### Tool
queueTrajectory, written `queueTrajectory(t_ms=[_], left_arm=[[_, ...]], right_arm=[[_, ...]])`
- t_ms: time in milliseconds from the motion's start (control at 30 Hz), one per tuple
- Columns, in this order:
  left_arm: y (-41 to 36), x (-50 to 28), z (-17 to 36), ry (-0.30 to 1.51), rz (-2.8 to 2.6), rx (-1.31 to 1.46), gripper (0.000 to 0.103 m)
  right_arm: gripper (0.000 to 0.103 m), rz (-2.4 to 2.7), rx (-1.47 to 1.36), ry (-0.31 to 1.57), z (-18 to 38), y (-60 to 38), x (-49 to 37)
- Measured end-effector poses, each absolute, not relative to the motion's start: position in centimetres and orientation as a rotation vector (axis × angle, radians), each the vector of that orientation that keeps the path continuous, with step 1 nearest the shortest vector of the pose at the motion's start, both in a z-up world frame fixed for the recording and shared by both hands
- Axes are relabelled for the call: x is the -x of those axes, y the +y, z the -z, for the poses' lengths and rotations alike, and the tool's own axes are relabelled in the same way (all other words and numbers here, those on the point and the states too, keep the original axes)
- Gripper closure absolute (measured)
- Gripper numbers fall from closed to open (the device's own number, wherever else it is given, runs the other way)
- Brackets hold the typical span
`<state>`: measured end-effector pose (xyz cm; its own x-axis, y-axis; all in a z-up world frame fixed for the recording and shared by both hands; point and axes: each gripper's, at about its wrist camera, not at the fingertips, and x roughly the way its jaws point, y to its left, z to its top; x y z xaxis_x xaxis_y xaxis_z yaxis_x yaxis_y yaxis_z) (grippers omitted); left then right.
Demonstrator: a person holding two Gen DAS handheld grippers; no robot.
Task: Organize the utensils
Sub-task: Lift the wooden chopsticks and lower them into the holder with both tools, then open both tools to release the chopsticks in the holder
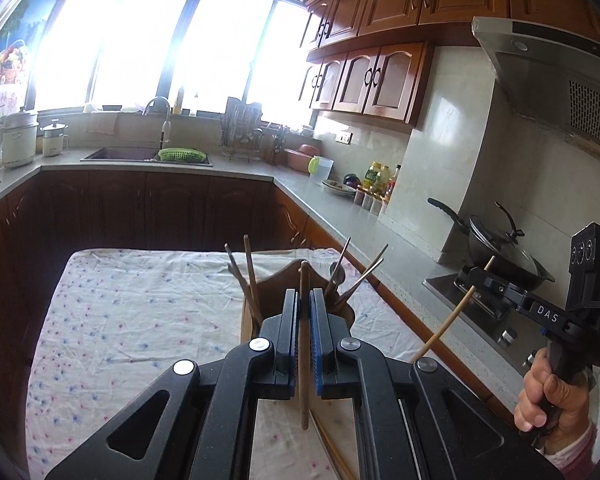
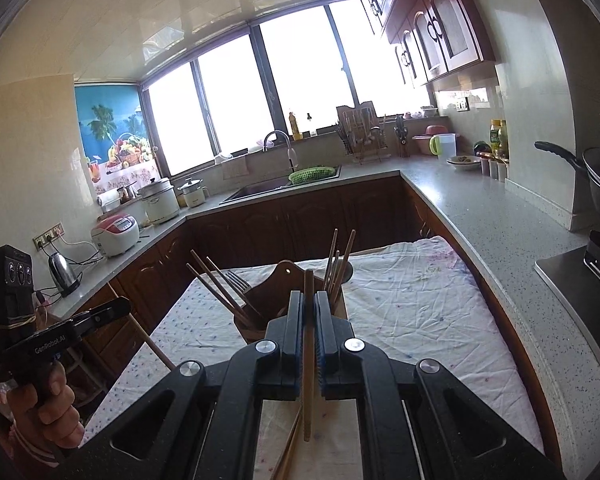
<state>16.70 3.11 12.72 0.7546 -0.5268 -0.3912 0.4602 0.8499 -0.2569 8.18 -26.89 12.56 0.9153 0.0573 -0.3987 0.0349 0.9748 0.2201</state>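
Chopsticks: one clamped in left gripper (image 1: pixel 305 308), one in right gripper (image 2: pixel 309 308); light, stiff, slippery wood, prone to pivot; hold mid-shaft; wooden holder (image 1: pixel 276 288) just ahead of both.

A table (image 1: pixel 112 320) covered by a wrinkled white floral cloth (image 2: pixel 412 300) carries a wooden utensil holder (image 1: pixel 276 292) toward its 12 o'clock end, slightly right of centre. A few loose chopsticks (image 2: pixel 290 446) lie on the cloth at 6 o'clock.
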Motion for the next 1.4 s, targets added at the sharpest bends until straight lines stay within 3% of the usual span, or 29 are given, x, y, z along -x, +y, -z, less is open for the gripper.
queueTrajectory(t_ms=[267,433,933,1400], left_arm=[[1.3,-18.1,-16.3,0.308,0.503,0.103,0.099],[-0.7,-20.4,-15.7,0.276,0.466,0.088,0.099],[-4.8,-23.6,-7.2,0.335,0.388,0.106,0.099],[-1.9,-23.4,-5.8,0.436,0.401,0.142,0.099]], right_arm=[[0.098,0.001,-0.200,0.320,-16.5,-27.1,-11.7],[0.098,0.032,-0.188,0.276,-17.5,-27.2,-14.6],[0.098,0.050,-0.181,0.311,-11.9,-26.4,-18.3],[0.098,0.074,-0.229,0.351,-8.8,-28.0,-17.3]])
